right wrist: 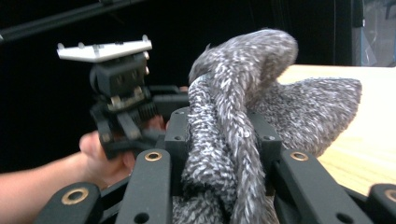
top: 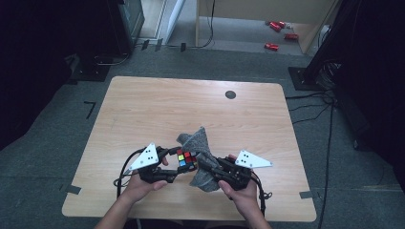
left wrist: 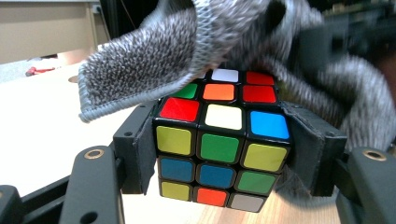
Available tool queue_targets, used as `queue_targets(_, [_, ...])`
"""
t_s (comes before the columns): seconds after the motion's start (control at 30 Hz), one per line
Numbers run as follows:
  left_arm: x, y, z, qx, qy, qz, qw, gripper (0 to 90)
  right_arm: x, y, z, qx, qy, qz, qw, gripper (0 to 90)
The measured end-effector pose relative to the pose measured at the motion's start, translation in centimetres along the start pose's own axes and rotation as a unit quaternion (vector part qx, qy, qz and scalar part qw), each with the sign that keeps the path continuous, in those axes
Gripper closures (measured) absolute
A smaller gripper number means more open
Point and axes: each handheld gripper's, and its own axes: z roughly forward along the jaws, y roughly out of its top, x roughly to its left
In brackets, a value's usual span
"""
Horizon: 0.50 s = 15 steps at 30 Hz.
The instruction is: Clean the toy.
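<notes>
Two things in hand: a colour cube and a grey knitted cloth, met at the near middle of the table.
Cube (left wrist: 219,144): gripped between the pads of the left gripper (left wrist: 224,154), held clear above the wood; in the high view it sits (top: 186,160) at about 6 o'clock of the tabletop, between the two tools.
Cube faces: top shows white, orange, red, green and blue tiles; the front shows yellow, green and blue, with one orange and one grey tile along the bottom row.
Cloth (right wrist: 233,140): pinched in a thick bunch by the right gripper (right wrist: 219,154); it drapes over the cube's far top edge and hangs down at the cube's 3 o'clock side.
Cloth spread: one corner points toward 12 o'clock on the table (top: 198,138), the rest bunches under the right tool.
Left gripper state: jaws part closed, pads pressed flat on the cube's two sides.
Right gripper state: jaws drawn in on the cloth, the fabric squeezed between them.
Left hand (top: 143,183): at 7 o'clock, wrapped round its tool.
Right hand (top: 241,188): at 5 o'clock.
Table (top: 143,109): light wood, with a dark round disc (top: 230,94) toward 1 o'clock.
</notes>
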Motion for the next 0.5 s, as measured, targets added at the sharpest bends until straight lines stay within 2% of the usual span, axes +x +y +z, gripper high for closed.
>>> queue_targets(0.1, [-0.5, 0.0, 0.4, 0.006, -0.008, 0.009, 0.9999, 34.1, -0.4, 0.2, -0.4, -0.020, 0.009, 0.020, 0.9995, 68.0])
queue_targets(0.17, [-0.6, 0.1, 0.5, 0.007, -0.003, 0.013, 0.9999, 34.2, -0.7, 0.1, -0.4, -0.023, 0.011, 0.032, 0.9992, 68.3])
queue_targets(0.23, [-0.4, 0.1, 0.3, 0.004, 0.002, 0.008, 1.0000, 34.1, -1.0, -0.2, -0.4, -0.017, 0.011, 0.034, 0.9992, 68.4])
queue_targets(0.43, [0.3, 0.1, -0.3, -0.006, 0.011, -0.004, 0.9999, 34.1, -1.3, -0.6, 0.0, 0.009, 0.046, 0.039, 0.9981, 67.8])
queue_targets(0.5, [0.4, 0.2, -0.5, -0.013, 0.012, -0.010, 0.9998, 34.1, -1.5, -0.7, 0.0, 0.017, 0.049, 0.039, 0.9979, 68.0])
